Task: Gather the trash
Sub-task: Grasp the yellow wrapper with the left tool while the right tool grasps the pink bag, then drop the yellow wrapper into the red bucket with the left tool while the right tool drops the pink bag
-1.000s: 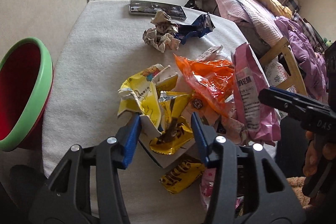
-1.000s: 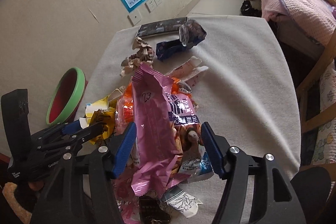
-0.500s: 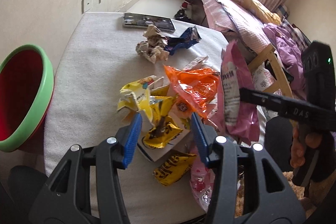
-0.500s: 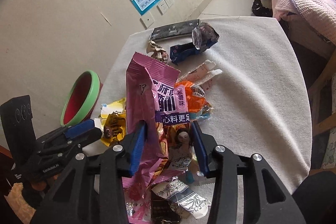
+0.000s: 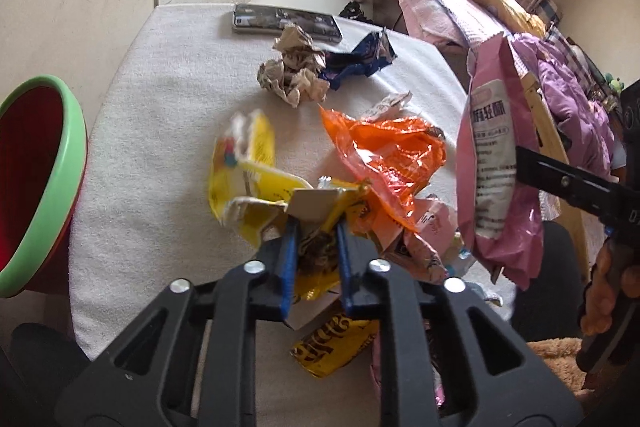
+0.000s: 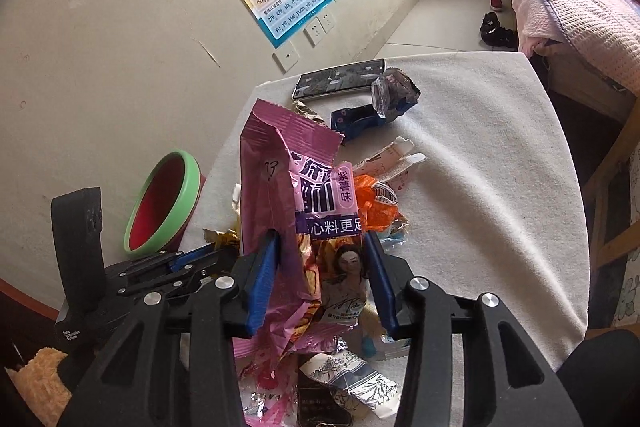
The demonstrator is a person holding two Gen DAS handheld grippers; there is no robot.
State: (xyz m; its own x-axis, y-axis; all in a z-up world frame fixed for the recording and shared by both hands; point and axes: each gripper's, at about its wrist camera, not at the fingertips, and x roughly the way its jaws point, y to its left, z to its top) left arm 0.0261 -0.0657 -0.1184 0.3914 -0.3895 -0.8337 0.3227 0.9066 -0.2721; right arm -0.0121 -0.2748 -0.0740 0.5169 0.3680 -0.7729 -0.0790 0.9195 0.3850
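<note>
White towelling covered the table [image 5: 168, 131], wrappers heaped mid-table. Beside it, the green-rimmed bin's [image 5: 60, 163] red interior looked bare. Left gripper [image 5: 316, 247] pinched a yellow wrapper [image 5: 248, 187]; right gripper [image 6: 320, 267] clamped a pink bag [image 6: 276, 179].

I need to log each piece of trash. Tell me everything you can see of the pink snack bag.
The pink snack bag is a glossy, crinkled foil-like packet, printed with a purple band, white Chinese characters and a woman's photo; its back carries a white text panel. Its serrated top looks torn open. It stands roughly upright, lifted above the wrapper pile on the table, clamped between the blue fingers of the right gripper.
</note>
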